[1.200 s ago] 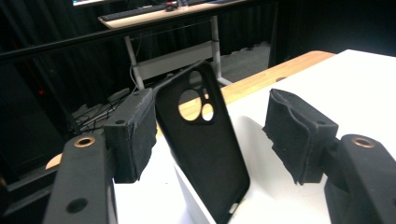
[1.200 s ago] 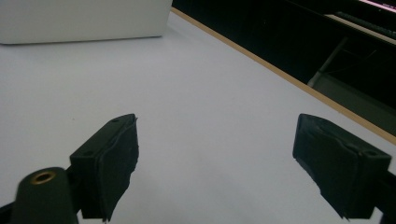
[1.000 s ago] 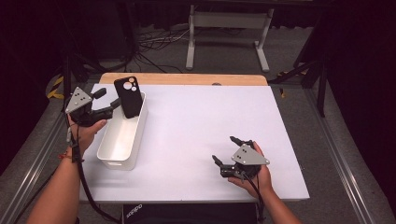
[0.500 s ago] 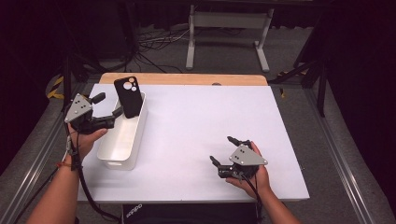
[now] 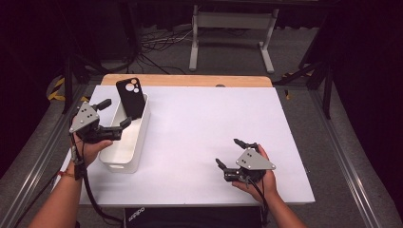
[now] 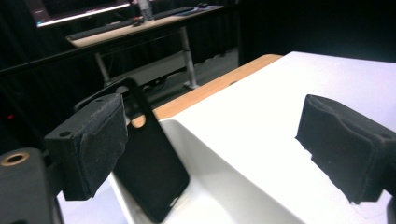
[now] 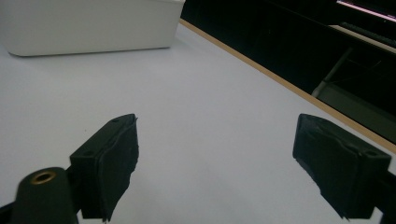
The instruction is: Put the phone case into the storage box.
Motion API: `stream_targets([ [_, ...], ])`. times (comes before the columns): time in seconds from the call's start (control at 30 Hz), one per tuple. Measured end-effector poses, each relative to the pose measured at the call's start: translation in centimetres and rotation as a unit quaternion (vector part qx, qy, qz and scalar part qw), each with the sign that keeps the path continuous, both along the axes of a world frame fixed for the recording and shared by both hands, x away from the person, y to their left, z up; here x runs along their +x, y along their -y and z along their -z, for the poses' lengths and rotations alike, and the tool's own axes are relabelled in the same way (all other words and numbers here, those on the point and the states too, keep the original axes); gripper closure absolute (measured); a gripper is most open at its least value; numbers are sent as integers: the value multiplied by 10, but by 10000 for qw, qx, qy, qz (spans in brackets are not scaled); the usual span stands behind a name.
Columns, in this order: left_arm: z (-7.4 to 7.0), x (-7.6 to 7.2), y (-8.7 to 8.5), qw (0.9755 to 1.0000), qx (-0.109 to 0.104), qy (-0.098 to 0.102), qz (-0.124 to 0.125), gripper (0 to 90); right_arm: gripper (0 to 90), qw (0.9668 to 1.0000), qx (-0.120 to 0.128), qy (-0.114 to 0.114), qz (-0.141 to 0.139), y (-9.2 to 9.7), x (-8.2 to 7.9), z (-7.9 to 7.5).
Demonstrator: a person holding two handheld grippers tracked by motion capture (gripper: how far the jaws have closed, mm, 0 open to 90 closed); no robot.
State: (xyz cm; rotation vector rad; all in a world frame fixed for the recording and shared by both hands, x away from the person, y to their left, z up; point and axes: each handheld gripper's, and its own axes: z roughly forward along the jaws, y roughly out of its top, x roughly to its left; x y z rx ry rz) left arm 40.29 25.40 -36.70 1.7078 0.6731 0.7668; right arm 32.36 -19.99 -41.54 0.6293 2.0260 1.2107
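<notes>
A black phone case (image 5: 130,97) stands on end in the far end of a white bin (image 5: 124,154), leaning on its far wall. My left gripper (image 5: 115,112) hovers over the bin's left rim, a little short of the case. Its jaws have just been opening and nothing is between them. In the left gripper view the case (image 6: 149,172) stands behind the left pad (image 6: 93,140), apart from it, with the bin (image 6: 224,186) below. My right gripper (image 5: 228,152) rests open at the table's front right, its jaws around bare tabletop (image 7: 210,107).
The white table (image 5: 204,118) has a wooden strip (image 5: 190,80) along its far edge. Beyond it are a desk frame (image 5: 228,28) and floor cables (image 5: 157,42). The right gripper view shows the bin (image 7: 88,25) far off at upper left.
The left gripper has opened and drawn back from the phone case toward the near left. The case stays leaning in the bin. The right gripper has not moved.
</notes>
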Motion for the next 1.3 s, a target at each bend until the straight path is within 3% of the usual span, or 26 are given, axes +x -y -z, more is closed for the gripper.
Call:
stream_targets([
  [0.07,-2,-3,4,9999,93,16,60,59,153,10000,-30,26,-12,1,-1,-1],
  [0.4,-5,-22,16,9987,-35,153,483,45,156,9999,-21,98,-14,3,-3,-3],
  [1.03,-1,-52,32,9965,134,316,758,40,157,9999,14,149,-43,4,-6,-6],
  [1.3,3,-59,41,9962,77,308,810,33,157,9999,21,148,-54,3,-7,-7],
])
